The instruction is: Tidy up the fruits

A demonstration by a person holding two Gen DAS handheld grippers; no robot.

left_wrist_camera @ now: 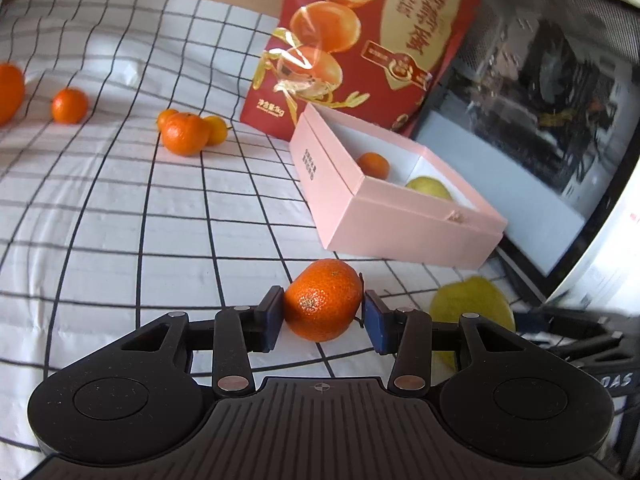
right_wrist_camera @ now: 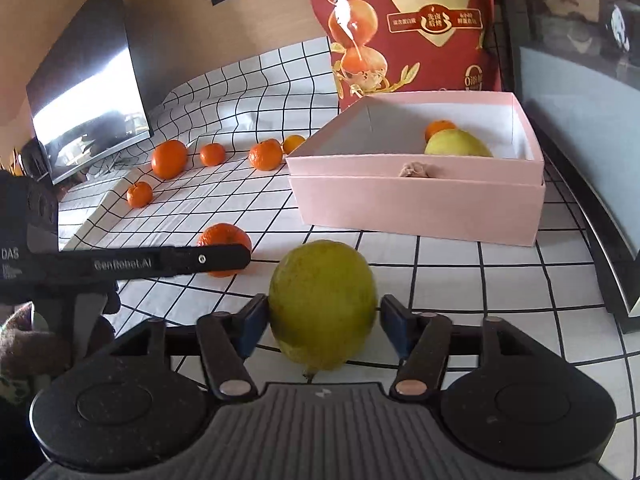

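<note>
Here the pink box (left_wrist_camera: 400,216) serves as landmark: it sits open on the checked cloth (left_wrist_camera: 120,220), and just before its near wall the left gripper (left_wrist_camera: 323,312) has a mandarin (left_wrist_camera: 323,300) between its blue pads, both pads against the peel, the fruit resting on the cloth. Beside it, also in front of the box, the right gripper (right_wrist_camera: 323,320) brackets a yellow-green citrus (right_wrist_camera: 322,304); its left pad touches the skin, but a slim gap shows at the right pad, so the fingers stand slightly apart from the fruit without clamping it. In the left view that citrus is half hidden behind the gripper's linkage. Inside the box lie a small mandarin (right_wrist_camera: 439,127) and a second yellow-green fruit (right_wrist_camera: 458,143), each partly masked by the box walls. Left of the box, loose mandarins (right_wrist_camera: 265,155) are scattered over the cloth, one cut by the frame edge. Behind the box leans a red printed bag (left_wrist_camera: 372,40), its top cropped. The dark screen (left_wrist_camera: 540,120) to the right of the box is blurred.
</note>
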